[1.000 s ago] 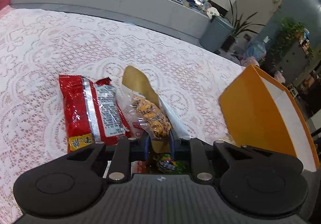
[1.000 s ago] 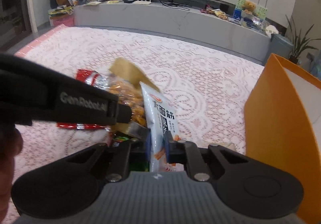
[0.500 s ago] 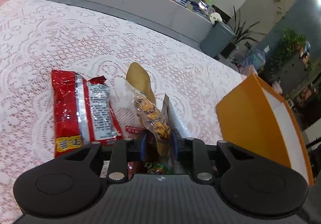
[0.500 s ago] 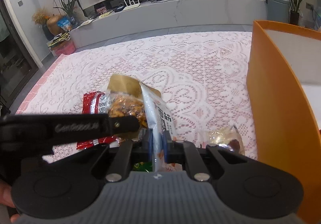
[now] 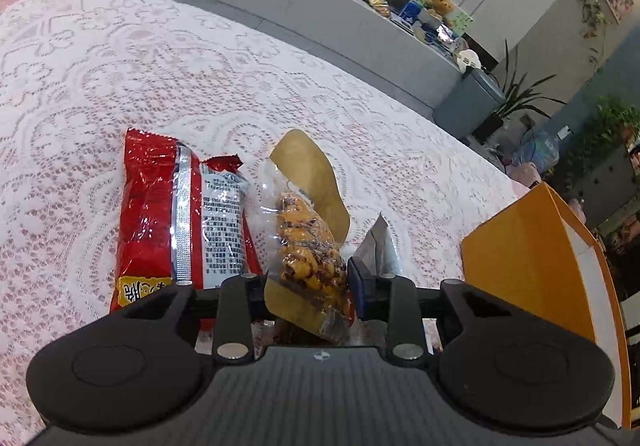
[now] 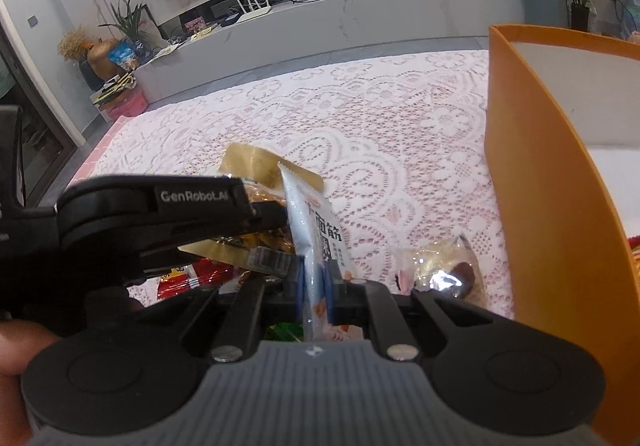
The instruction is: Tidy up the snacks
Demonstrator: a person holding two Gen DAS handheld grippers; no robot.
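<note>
My left gripper (image 5: pixel 312 282) has its jaws opening, with a clear and gold packet of orange snacks (image 5: pixel 308 242) standing loosely between the pads. In the right wrist view the left gripper (image 6: pixel 276 236) reaches in from the left across the same gold packet (image 6: pixel 256 162). My right gripper (image 6: pixel 316 282) is shut on a white and blue snack packet (image 6: pixel 320 230), held upright on its edge. That packet's silver back (image 5: pixel 378 242) shows just right of the left gripper. A red snack packet (image 5: pixel 160 214) lies flat on the lace cloth to the left.
A tall orange box (image 6: pixel 540 206) with a white inside stands close on the right, also the orange box (image 5: pixel 540 266). A small clear packet with a brown piece (image 6: pixel 436 270) lies by its foot. A person's hand (image 6: pixel 16 350) holds the left gripper. A green wrapper (image 6: pixel 284 330) lies under the right gripper.
The left jaws have spread apart around the orange snack packet, which they pinched before. The right gripper rolled and shifted, and its white packet now stands more upright.
</note>
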